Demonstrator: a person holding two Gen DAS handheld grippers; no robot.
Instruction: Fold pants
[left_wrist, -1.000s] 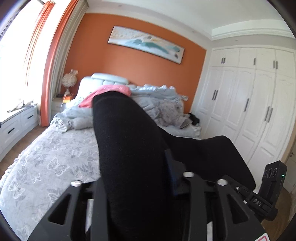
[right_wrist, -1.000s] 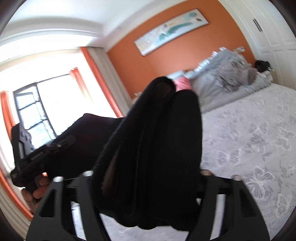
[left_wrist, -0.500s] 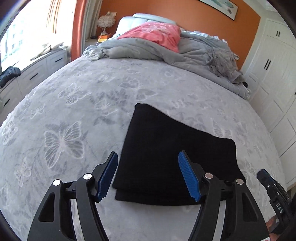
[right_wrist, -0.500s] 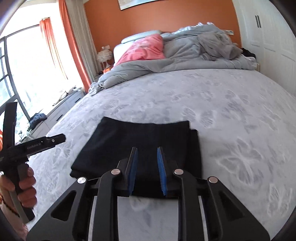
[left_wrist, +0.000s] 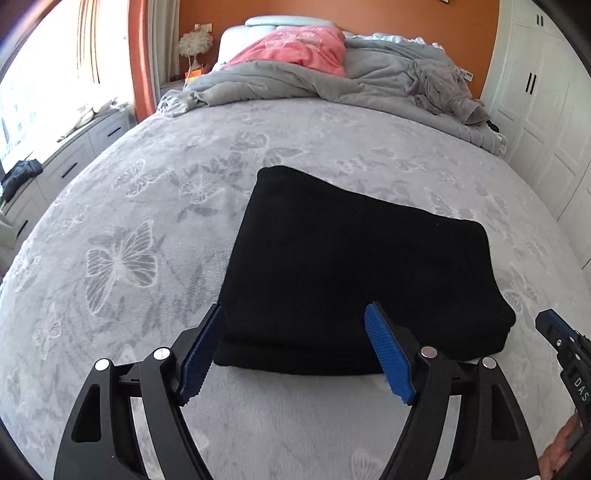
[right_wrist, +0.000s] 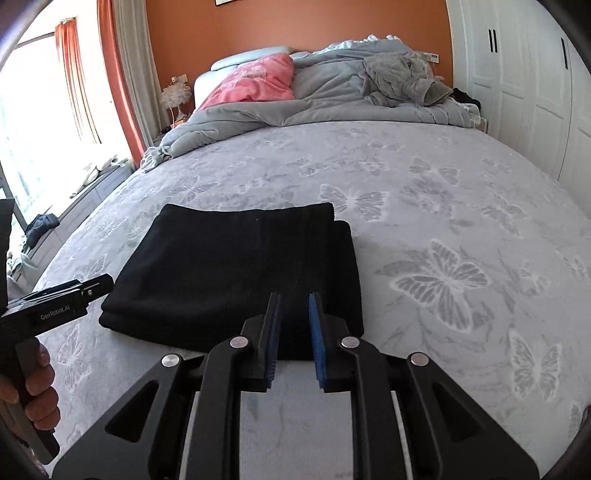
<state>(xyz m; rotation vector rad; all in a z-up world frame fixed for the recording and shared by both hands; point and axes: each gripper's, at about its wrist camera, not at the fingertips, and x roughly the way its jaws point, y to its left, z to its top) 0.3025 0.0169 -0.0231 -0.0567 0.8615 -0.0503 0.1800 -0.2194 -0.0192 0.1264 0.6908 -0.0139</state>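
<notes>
Fingers of the left gripper (left_wrist: 295, 347) stand wide apart and are opening further, their blue ribbed pads (left_wrist: 388, 356) on either side of the near edge of the pants (left_wrist: 354, 266); neither pad presses the cloth, and nothing is held. Fingers of the right gripper (right_wrist: 294, 336) have a narrow gap between them and are closing; the near right corner of the pants (right_wrist: 236, 266) shows through that gap, but whether the pads (right_wrist: 316, 339) touch the fabric I cannot tell, and nothing looks lifted or pinched.

The pants are black and lie folded into a thick, roughly rectangular stack, flat on the bed (left_wrist: 122, 258), close to its near edge and about midway across its width. The stacked layers show along the near side of the stack, and in the right wrist view a lower layer sticks out a little past the upper one at the far right corner.

The bed wears a grey cover with a pale butterfly pattern. Towards the far edge, by the headboard, a grey duvet (left_wrist: 295, 81) is bunched up with a pink pillow (left_wrist: 299, 46) on it and a crumpled grey garment (left_wrist: 439, 86) at the far right corner.

In the right wrist view a hand (right_wrist: 35, 391) grips the handle of the left gripper at the left of the picture.
</notes>
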